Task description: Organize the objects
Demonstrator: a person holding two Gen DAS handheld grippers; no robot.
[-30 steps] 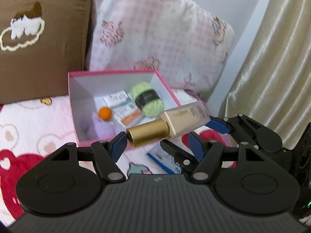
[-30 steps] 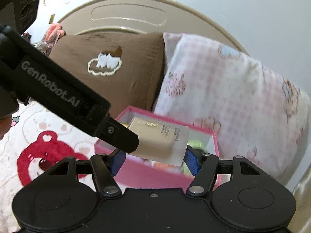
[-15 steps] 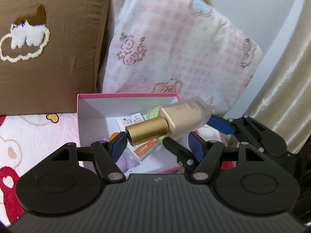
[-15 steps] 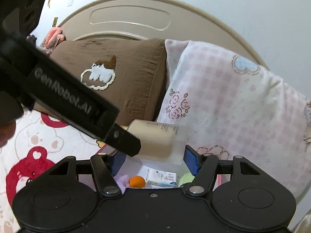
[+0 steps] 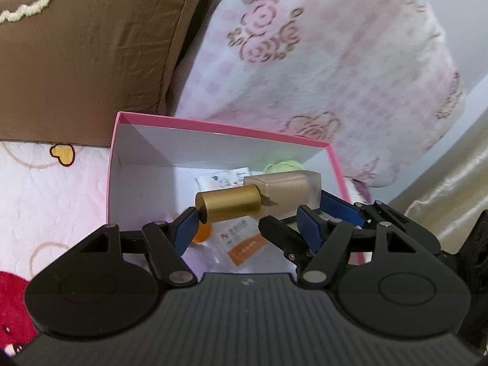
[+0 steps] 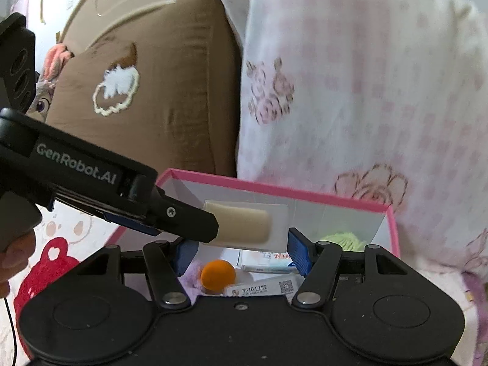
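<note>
**Bottle held over the pink box**

Your right gripper (image 6: 242,248) is clamped on the beige foundation bottle (image 6: 244,225), pads on both sides. It hangs over the open pink box (image 5: 219,128). The gold cap (image 5: 228,202) sits between your left gripper's (image 5: 247,224) fingers, touching the left pad; looks like a gap on the other side, hard to tell. Below the fingers: an orange ball (image 6: 218,274), packets, green yarn (image 6: 341,239).

On the side of your left gripper (image 6: 195,225), seen from the right wrist, white lettering reads "GenRobot.AI". In the pink box (image 6: 274,192), a white packet (image 6: 262,288) carries Chinese characters and a QR code. The print on the other packets is too small to read.
</note>
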